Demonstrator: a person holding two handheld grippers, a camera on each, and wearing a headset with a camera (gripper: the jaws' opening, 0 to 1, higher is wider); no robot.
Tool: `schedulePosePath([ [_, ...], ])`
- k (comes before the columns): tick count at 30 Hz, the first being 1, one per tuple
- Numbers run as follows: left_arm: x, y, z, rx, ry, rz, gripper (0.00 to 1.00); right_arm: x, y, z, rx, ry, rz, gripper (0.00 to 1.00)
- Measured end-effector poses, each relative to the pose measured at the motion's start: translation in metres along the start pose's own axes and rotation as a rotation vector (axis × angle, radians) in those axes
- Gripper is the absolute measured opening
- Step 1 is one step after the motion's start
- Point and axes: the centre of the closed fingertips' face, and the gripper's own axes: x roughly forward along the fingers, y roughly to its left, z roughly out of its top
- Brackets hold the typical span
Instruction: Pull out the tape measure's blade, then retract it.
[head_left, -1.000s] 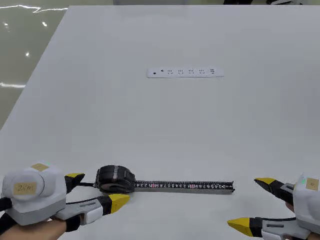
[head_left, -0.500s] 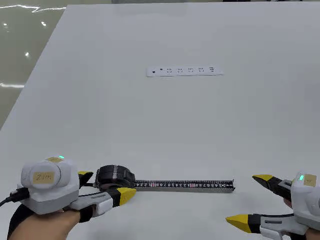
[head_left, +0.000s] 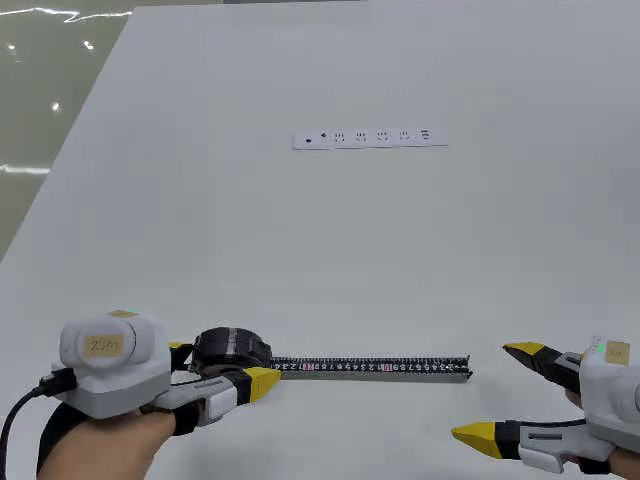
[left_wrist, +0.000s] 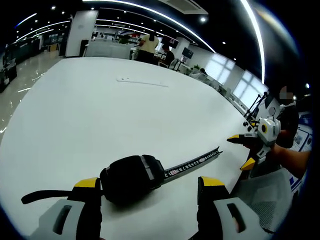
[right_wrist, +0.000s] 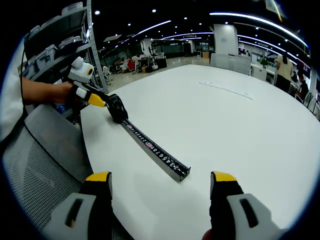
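Tape measure (head_left: 233, 346), lower left, is being straddled unclamped by the left gripper (head_left: 221, 362); right gripper (head_left: 495, 392) is gaping too. Probably wants squeezing squarely.

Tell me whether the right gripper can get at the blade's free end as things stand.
Probably yes. The right gripper is open, the blade's free end lies flat just ahead of its jaws, and only bare table lies between.
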Motion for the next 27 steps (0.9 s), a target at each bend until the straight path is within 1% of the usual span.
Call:
schedulePosePath([
  [2, 0.000, 0.000, -0.001, -0.001, 0.004, 0.008, 0.75, 0.001, 0.000, -0.001, -0.004, 0.003, 0.001, 0.80],
  [6, -0.001, 0.001, -0.002, -0.040, -0.001, 0.027, 0.74, 0.002, -0.001, 0.000, -0.005, -0.001, 0.002, 0.80],
  [10, 0.001, 0.001, 0.000, -0.068, -0.018, 0.051, 0.74, 0.003, -0.002, 0.000, -0.003, -0.002, 0.003, 0.80],
  [14, 0.003, 0.003, 0.001, -0.098, -0.032, 0.089, 0.73, 0.005, -0.002, 0.000, -0.003, -0.002, 0.003, 0.80],
  [16, 0.003, 0.003, 0.002, -0.112, -0.043, 0.100, 0.74, 0.006, -0.001, 0.000, -0.005, -0.003, 0.005, 0.79],
  [19, 0.005, 0.003, 0.002, -0.110, -0.047, 0.127, 0.74, 0.010, -0.002, -0.001, -0.012, 0.001, 0.012, 0.79],
  [21, 0.005, 0.003, 0.002, -0.123, -0.057, 0.136, 0.74, 0.012, -0.002, -0.001, -0.013, 0.003, 0.016, 0.79],
  [27, 0.008, 0.005, 0.002, -0.128, -0.067, 0.185, 0.73, 0.016, -0.006, 0.000, -0.012, 0.003, 0.024, 0.79],
])
